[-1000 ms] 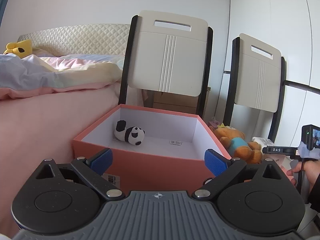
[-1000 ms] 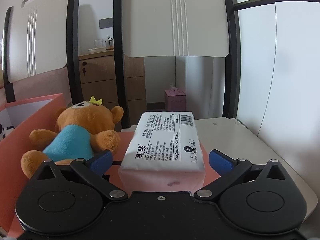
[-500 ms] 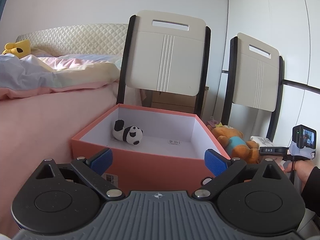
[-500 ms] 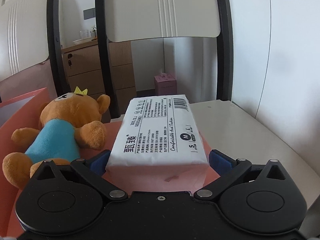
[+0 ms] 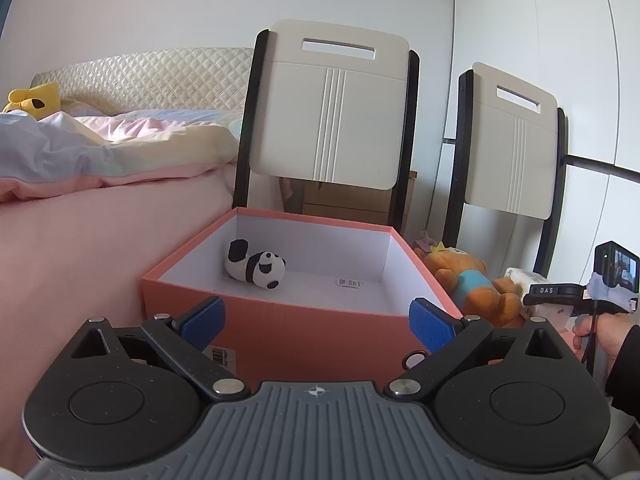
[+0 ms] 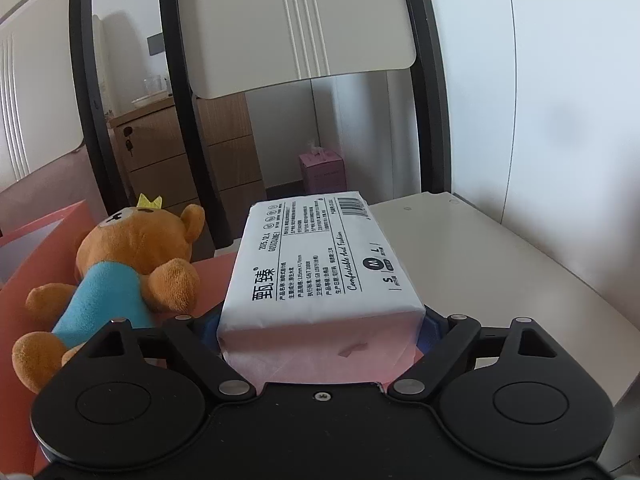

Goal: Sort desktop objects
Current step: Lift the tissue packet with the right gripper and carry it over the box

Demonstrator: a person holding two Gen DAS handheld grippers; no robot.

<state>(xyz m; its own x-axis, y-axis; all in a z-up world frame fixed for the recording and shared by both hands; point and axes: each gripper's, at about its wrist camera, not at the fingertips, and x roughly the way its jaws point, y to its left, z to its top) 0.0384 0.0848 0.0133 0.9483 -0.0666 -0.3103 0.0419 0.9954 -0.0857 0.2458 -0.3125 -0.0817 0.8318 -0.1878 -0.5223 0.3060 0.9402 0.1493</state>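
1. The right gripper [image 6: 320, 326] has its blue-padded fingers pressed against both sides of a white tissue pack [image 6: 316, 268], pinching its near end.
2. The pack lies flat on a pink surface, just beside a brown teddy bear [image 6: 120, 276] in a blue shirt on its left.
3. The left gripper [image 5: 318, 320] has its fingers [image 5: 202, 318] spread wide, gripping nothing, in front of an open coral box [image 5: 280, 328].
4. A panda plush [image 5: 256, 268] lies inside the box near its far left corner.
5. Two white chairs [image 5: 332, 108] stand behind the box.
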